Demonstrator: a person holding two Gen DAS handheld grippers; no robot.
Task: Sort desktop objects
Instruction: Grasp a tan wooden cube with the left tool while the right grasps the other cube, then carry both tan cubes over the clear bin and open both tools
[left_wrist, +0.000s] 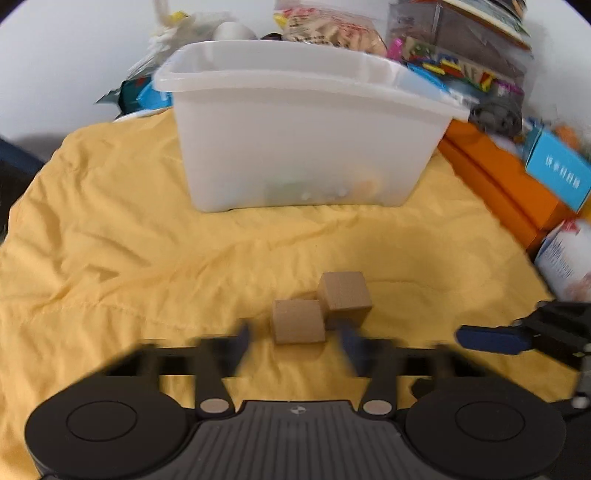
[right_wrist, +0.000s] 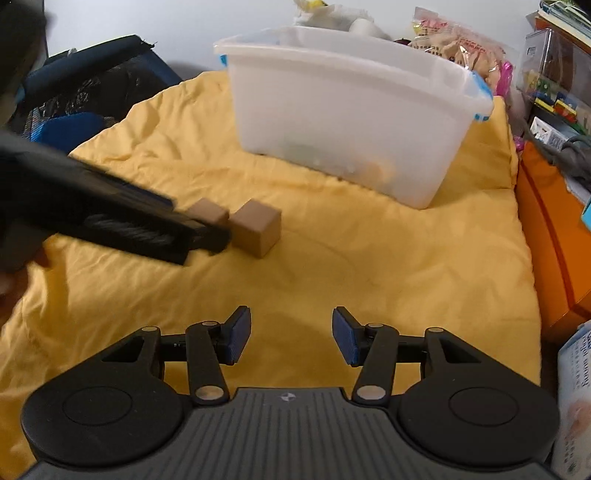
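Two wooden cubes lie on a wrinkled yellow cloth that covers the whole work surface. The biggest thing on it is a translucent white bin at the far side, with a few dim shapes showing through its wall near the bottom. To the right of the cloth, orange boxes and a blue carton crowd the edge.

The near cube sits between the blurred fingers of the left gripper; the jaws stand a little wider than the block, and whether the pads touch it cannot be told through the blur. The far cube rests touching it, just right and beyond.

The right gripper hangs over bare cloth, jaws apart and empty, well right of both cubes.
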